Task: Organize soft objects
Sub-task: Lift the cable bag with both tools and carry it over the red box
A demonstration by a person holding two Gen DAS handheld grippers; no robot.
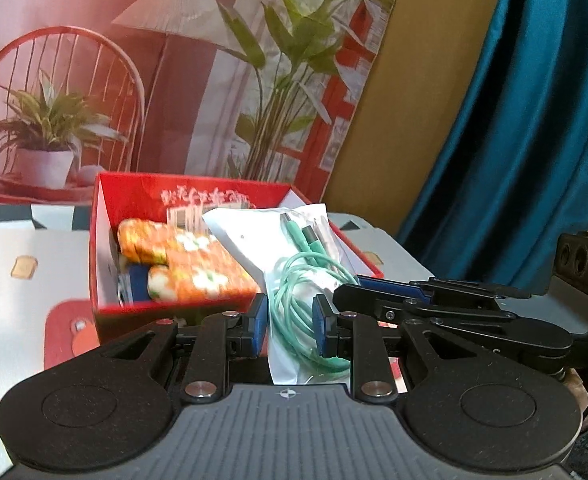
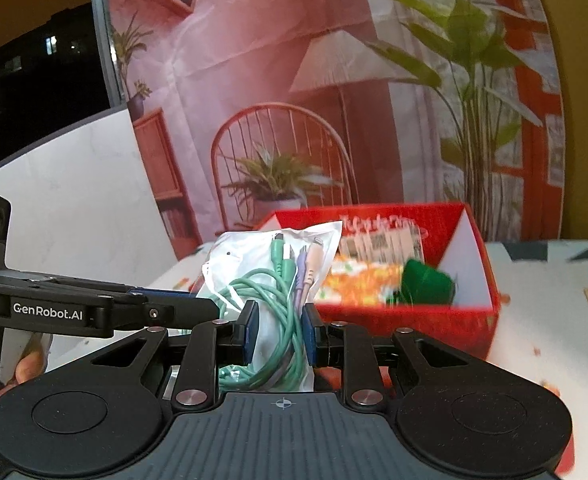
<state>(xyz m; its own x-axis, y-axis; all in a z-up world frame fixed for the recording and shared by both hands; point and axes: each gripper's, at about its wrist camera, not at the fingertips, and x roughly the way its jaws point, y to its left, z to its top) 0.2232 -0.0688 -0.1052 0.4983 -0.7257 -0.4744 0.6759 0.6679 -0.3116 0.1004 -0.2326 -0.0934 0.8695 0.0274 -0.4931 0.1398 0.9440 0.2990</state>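
Observation:
A clear plastic bag of coiled green cables hangs above the near edge of an open red box. My left gripper is shut on the bag's lower part, blue pads pressing both sides. My right gripper is shut on the same bag. Each gripper shows in the other's view: the right gripper reaches in from the right, the left gripper from the left. Inside the box lie orange flowered soft rolls, a blue item and a green item.
The box stands on a white patterned table. A printed backdrop hangs right behind it. A teal curtain falls at the right, a white board leans at the left. A person's hand grips the left tool.

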